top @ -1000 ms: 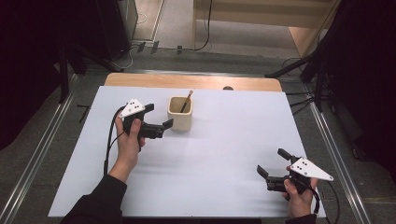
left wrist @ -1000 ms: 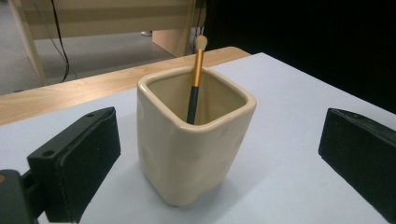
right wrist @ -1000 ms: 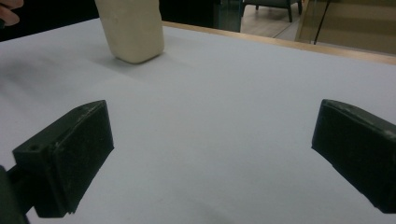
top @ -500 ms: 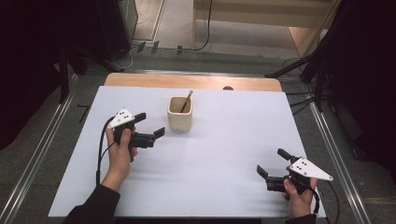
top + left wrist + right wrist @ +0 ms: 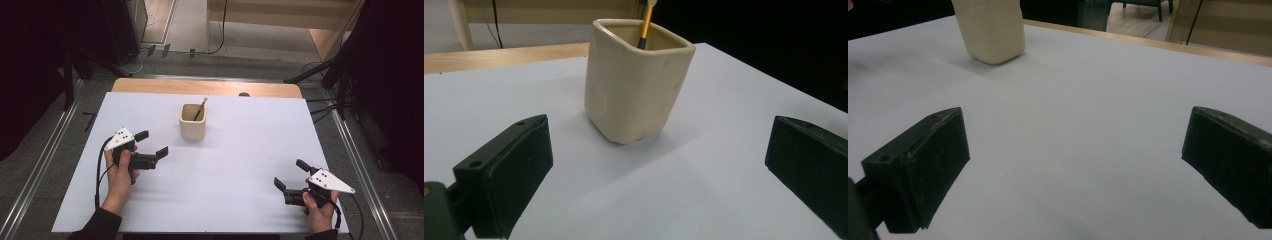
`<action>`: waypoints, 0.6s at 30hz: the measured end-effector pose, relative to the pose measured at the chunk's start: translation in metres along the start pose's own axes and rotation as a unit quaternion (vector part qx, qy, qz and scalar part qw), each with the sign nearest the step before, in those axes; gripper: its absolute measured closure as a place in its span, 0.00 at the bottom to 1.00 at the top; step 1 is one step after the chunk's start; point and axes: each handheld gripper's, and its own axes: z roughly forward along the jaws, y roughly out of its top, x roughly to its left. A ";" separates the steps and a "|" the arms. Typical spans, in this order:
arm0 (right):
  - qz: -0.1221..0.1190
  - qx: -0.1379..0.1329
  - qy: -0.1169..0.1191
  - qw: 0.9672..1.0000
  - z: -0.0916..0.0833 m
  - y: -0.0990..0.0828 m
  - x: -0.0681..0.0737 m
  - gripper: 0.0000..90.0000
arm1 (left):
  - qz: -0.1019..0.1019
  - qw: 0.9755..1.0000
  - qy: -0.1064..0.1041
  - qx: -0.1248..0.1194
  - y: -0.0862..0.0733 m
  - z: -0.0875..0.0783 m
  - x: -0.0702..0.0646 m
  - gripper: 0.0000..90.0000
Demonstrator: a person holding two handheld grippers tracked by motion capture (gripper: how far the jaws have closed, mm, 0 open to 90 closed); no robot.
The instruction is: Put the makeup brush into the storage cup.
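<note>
Both grippers gape: left gripper (image 5: 152, 143) near cup (image 5: 193, 121) (brush inside).

Lab: white-topped table (image 5: 250, 165), black curtains (image 5: 40, 50), floor cables (image 5: 200, 50).

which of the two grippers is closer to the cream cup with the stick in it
The left gripper, open and just left of and below the cream cup in the high view. The right gripper sits far off by the table's near right corner.

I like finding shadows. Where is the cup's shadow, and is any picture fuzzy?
In the left gripper view the cream cup casts a soft shadow on the table at its base, and the near jaws look slightly soft. In the right gripper view the cup is shadowed on its left. The high view is dim around the edges.
</note>
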 end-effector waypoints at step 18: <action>-0.003 0.001 0.001 1.000 0.001 0.000 0.001 0.00 | -0.016 1.000 0.008 -0.004 -0.030 -0.029 -0.001 0.00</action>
